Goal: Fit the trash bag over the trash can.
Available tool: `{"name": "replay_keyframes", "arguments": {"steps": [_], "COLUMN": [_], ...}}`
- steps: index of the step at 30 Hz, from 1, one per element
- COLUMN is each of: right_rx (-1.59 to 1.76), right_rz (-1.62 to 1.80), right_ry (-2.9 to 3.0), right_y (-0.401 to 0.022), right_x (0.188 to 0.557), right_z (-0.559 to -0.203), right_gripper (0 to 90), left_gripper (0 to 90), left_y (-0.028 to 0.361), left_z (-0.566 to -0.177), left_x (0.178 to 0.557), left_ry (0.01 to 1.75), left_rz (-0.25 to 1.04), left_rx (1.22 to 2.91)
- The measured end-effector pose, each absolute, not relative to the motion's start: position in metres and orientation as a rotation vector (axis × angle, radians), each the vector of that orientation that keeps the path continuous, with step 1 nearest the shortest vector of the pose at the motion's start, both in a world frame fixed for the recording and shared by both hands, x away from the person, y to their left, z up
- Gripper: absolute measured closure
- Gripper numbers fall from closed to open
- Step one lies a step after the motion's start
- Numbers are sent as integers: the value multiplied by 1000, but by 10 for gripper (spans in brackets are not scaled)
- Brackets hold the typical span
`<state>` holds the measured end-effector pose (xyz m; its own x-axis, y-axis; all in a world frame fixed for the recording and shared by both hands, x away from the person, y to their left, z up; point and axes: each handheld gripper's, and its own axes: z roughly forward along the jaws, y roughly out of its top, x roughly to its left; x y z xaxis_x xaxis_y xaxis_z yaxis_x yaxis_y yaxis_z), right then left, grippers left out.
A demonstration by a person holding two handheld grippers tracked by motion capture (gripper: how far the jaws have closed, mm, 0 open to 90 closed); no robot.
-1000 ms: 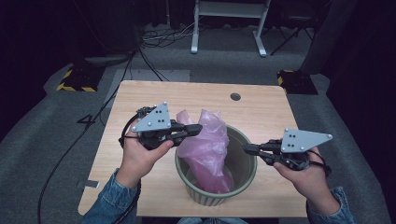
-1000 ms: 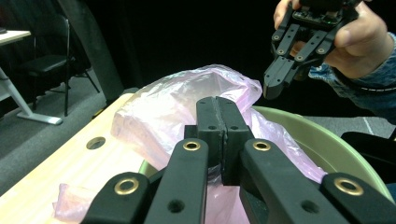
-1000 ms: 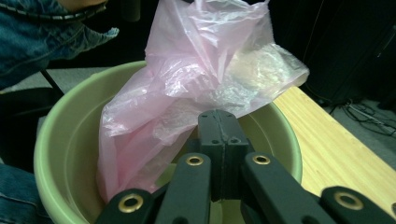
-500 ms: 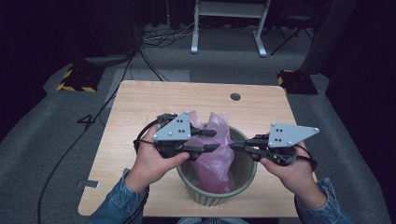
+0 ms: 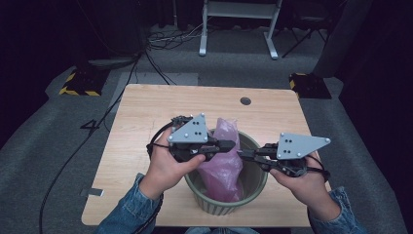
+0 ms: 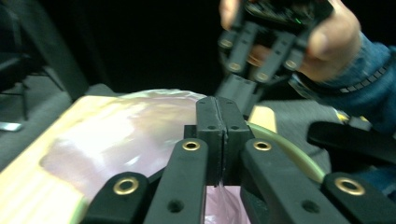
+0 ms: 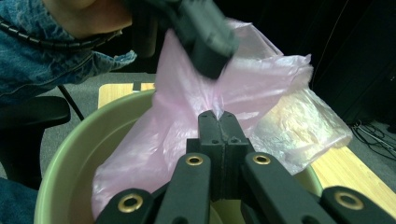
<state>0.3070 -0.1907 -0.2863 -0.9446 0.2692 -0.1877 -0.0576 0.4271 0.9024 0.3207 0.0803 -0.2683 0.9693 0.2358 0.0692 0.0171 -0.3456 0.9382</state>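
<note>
A pink plastic bag (image 5: 223, 168) stands in a round green bin (image 5: 219, 208) at the table's near edge. My left gripper (image 5: 230, 144) reaches in over the bin from the left. Its jaws have just been closing and are now shut, with pink film pinched between them. In the left gripper view the gripper (image 6: 217, 106) has the bag (image 6: 116, 135) behind it and the bin's rim (image 6: 290, 150) to the right. My right gripper (image 5: 240, 155) comes from the right, close to the left one. In its own view the gripper (image 7: 216, 115) is shut on a gathered fold of the bag (image 7: 266, 79) above the bin (image 7: 70, 158).
The bin sits on a light wooden table (image 5: 146, 122) with a round cable hole (image 5: 245, 101) near the far edge. A black cable (image 5: 97, 134) trails off the left side. On the grey floor beyond are a white stand (image 5: 238, 22) and two yellow-black blocks (image 5: 78, 84).
Both hands have moved inward over the bin, so the two grippers' tips now nearly meet at the bag. The bag's top is drawn together between them.
</note>
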Motion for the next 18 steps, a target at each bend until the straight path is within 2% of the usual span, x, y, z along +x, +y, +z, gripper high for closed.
{"name": "replay_keyframes", "arguments": {"steps": [5,18], "right_rx": [184,306], "right_rz": [1527,1492], "right_ry": [2388,2420], "right_y": [-196,-230], "right_x": [305,307], "right_z": [-288,-296], "right_gripper": [900,900], "left_gripper": [900,900], "left_y": [87,135], "left_z": [-271,-280], "left_x": [321,322], "left_ry": [207,339], "left_rz": [245,339], "left_rx": [1897,1871]}}
